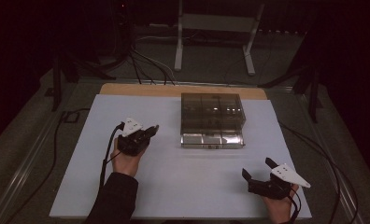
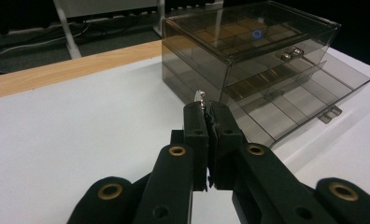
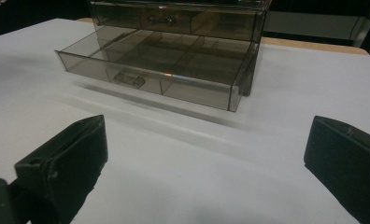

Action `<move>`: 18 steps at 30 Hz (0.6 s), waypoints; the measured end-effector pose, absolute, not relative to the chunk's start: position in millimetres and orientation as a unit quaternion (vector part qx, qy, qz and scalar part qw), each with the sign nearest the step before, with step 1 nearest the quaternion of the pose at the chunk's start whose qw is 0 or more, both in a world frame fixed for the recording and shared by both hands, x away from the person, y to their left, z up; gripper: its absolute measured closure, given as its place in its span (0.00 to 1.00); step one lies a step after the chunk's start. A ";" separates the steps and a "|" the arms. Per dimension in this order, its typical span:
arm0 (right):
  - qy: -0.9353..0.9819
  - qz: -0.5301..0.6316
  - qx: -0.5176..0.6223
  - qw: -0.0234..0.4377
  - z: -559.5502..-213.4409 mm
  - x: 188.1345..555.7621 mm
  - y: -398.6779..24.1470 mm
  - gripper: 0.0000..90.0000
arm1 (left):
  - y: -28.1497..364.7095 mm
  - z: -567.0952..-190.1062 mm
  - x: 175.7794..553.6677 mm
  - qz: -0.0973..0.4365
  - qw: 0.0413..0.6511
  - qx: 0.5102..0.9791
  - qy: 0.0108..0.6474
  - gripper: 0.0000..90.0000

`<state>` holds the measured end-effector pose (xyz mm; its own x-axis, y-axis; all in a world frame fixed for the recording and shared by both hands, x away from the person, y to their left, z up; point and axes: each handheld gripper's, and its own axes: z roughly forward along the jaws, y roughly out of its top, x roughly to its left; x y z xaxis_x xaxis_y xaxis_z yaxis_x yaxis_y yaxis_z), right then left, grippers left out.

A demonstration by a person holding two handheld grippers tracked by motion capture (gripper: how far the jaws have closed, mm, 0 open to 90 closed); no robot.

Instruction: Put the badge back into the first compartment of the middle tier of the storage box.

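- A small silvery object (image 2: 200, 95) is pinched between the tips of the left gripper (image 2: 205, 109); in the left gripper view only a sliver pokes above the closed jaws, so what it is cannot be told (a metal piece of some kind, at a guess).
- The left gripper (image 1: 145, 132) is held above the white table top (image 1: 183, 186), just left of the smoky transparent drawer box (image 1: 212, 111), with its jaws pressed together on that small object and pointed toward the box.
- The bottom drawer (image 2: 290, 105) of the box is pulled out toward the person; its divided compartments look empty in both gripper views, and its little handle (image 3: 127, 78) sits at the middle of its front wall.
- The upper drawer (image 3: 174, 19) is shut, its own handle seen in the right gripper view.
- The right gripper (image 1: 262, 179) is near the front right corner of the table, well apart from the box; its jaws stand wide apart with nothing between them.
- The step in hand is judged to be the carrying of the small object to the open drawer (the piece is not yet over any compartment).
- For the next move, the left gripper would need to be brought over the drawer's near side wall, lowered above one compartment, and only then opened, so that the piece drops inside rather than onto the table.
- Behind the table, a strip of bare wood (image 1: 141, 88) and a white stand (image 1: 214, 28) on the floor are seen.
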<state>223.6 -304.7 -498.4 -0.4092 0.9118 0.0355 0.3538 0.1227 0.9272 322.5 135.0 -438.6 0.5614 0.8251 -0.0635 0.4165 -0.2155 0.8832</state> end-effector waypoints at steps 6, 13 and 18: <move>0.690 0.479 0.458 0.292 -498.3 223.6 -304.9 0.00 | 129.2 -439.5 326.0 0.218 0.467 0.751 0.413 0.98; 0.689 0.479 0.459 0.291 -498.3 223.8 -304.8 0.00 | 123.9 -441.1 329.3 0.219 0.465 0.752 0.412 0.99; 0.689 0.479 0.459 0.291 -498.3 223.8 -304.5 0.00 | 120.0 -442.1 331.5 0.219 0.464 0.754 0.410 0.98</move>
<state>223.8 -304.5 -498.3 -0.4101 0.9112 0.0387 0.3537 0.1198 0.9276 331.5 120.0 -442.1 0.5672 0.8221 -0.0500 0.4145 -0.2325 0.8798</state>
